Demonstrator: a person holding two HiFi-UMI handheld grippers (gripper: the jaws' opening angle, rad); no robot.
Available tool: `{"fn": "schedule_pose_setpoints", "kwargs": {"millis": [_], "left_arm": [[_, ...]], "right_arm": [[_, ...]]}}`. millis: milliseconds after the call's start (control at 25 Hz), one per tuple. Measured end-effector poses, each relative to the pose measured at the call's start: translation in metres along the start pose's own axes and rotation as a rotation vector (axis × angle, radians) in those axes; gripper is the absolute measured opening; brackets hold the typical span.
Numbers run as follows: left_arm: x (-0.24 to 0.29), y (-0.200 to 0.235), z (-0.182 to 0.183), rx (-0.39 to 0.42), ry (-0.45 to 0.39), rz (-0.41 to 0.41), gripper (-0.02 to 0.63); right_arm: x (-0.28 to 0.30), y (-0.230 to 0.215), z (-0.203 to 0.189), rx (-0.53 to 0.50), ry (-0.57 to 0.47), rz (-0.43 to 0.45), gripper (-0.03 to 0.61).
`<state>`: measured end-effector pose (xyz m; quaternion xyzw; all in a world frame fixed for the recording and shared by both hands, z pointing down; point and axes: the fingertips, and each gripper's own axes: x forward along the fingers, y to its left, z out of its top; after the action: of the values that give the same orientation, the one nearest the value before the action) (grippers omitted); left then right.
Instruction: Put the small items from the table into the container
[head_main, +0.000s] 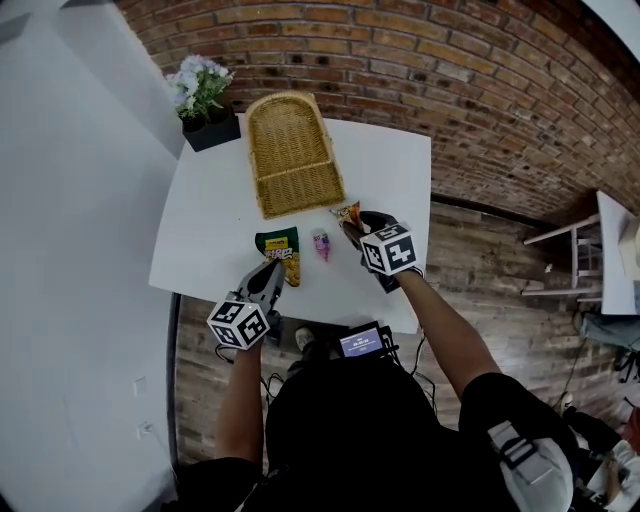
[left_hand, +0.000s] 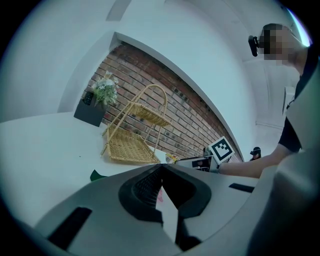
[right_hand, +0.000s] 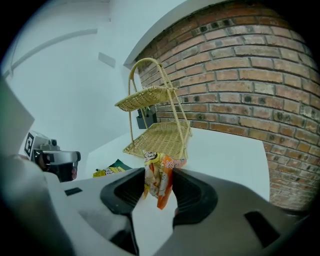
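your left gripper (head_main: 270, 272), nearest you, is closed; your right gripper (right_hand: 159, 192) pinches an orange snack packet (right_hand: 157, 179) near the far basket (head_main: 292, 150).

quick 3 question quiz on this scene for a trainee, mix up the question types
1. True or false: the left gripper is shut and empty.
2. The right gripper is shut on: A) a spoon B) an orange snack packet C) a battery
3. How many small wrapped items lie loose on the table?
Key: 1 true; 2 B; 3 two, the green packet and the pink item.
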<state>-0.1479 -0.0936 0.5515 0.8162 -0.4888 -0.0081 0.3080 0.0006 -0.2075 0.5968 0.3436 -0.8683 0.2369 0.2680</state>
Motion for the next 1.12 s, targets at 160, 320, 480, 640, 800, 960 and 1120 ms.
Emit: {"fn": "schedule_pose_setpoints", "kwargs": {"millis": [160,320,480,640,800,960,1120], "left_arm": [[0.007,0.008,0.006,-0.007,0.002,0.006,0.009],[0.013,0.016,0.012,-0.01,0.0,0.01,0.009],[0.019,0.021,0.018,-0.01,-0.002,0.013,0.009],[0.023,0.025,0.02,-0.016,-0.002,0.016,0.009],[0.025,0.026,0.019,-0.024,-0.003,0.018,0.009],[0.022,0.028,0.018,-0.032,-0.002,0.027,0.009],[0.019,0.032,0.016,-0.037,-0.002,0.037,0.009]], "right_arm": [[0.015,-0.002,0.015,-0.009,-0.003,0.013,0.181],[0.03,-0.005,0.026,-0.017,-0.004,0.022,0.179],[0.044,-0.007,0.037,-0.02,-0.007,0.03,0.181],[0.059,-0.008,0.046,-0.024,-0.005,0.036,0.18],[0.072,-0.008,0.048,-0.021,0.009,0.046,0.181],[0.081,-0.009,0.047,-0.012,0.021,0.049,0.181],[0.088,-0.012,0.048,-0.01,0.026,0.042,0.181]]}}
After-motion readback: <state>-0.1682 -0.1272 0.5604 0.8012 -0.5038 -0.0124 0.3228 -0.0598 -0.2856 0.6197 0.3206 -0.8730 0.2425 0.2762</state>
